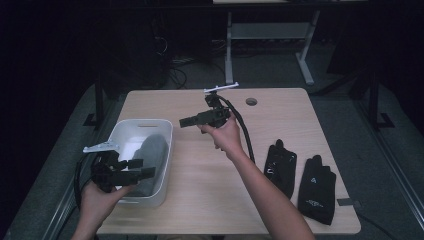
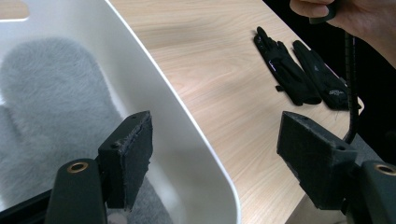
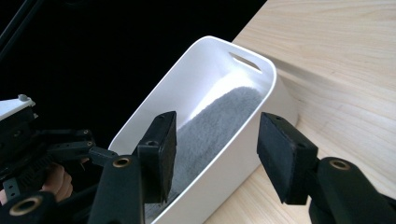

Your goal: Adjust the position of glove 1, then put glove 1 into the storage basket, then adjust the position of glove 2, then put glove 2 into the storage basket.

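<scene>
A white bin (image 1: 142,121) stands at the table's left with a grey fuzzy mitten (image 1: 151,150) lying inside it. Over the bin's near end my left gripper (image 1: 142,168) is open with nothing between its pads. In the left gripper view the gripper (image 2: 215,137) straddles the bin's right wall (image 2: 154,84), with the mitten (image 2: 51,93) below the left jaw. Above the table's middle my right gripper (image 1: 184,121) points left toward the bin, open and empty. In the right gripper view the gripper (image 3: 218,135) frames the bin (image 3: 205,60) and the mitten (image 3: 224,112).
Two black gloves (image 1: 280,167) (image 1: 317,190) lie flat at the table's right front, and show as gloves (image 2: 287,70) (image 2: 322,74) in the left gripper view. A cable hole (image 1: 251,101) sits at the far edge. White desk legs (image 1: 229,50) stand beyond the table.
</scene>
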The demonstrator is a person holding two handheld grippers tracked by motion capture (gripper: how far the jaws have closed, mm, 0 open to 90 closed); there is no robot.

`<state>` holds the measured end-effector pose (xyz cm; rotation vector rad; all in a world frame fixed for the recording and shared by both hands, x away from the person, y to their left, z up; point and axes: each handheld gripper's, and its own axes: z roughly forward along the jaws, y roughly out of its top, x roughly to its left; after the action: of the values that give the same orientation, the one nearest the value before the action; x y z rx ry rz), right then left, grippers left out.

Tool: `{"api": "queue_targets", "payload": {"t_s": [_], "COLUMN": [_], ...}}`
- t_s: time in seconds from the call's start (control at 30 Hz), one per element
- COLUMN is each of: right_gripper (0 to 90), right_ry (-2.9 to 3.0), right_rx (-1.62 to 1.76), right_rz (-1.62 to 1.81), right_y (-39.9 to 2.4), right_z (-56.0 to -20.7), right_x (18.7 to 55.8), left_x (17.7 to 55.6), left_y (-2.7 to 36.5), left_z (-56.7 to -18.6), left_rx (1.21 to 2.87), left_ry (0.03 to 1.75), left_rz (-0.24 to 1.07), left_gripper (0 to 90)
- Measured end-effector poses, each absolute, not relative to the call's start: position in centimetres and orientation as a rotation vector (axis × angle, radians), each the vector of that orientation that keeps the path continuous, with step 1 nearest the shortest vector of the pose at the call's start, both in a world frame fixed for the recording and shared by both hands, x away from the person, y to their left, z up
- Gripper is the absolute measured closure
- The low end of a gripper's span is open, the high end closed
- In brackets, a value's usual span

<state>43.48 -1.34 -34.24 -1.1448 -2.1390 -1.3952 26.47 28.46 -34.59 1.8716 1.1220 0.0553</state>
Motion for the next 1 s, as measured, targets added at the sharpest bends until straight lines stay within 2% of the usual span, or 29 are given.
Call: {"api": "queue_targets", "payload": {"t_s": [1.0], "right_gripper": [45.5], "right_ry": [-2.115], "right_rx": [-1.271], "right_rz": [-1.425], "right_y": [-8.1], "right_z": [-34.6], "right_x": [42.1], "left_x": [27.1], "left_y": [25.3], "left_z": [-34.4], "left_rx": [1.917], "left_ry": [1.053], "left_rz": [0.030], "left_gripper": [26.0]}}
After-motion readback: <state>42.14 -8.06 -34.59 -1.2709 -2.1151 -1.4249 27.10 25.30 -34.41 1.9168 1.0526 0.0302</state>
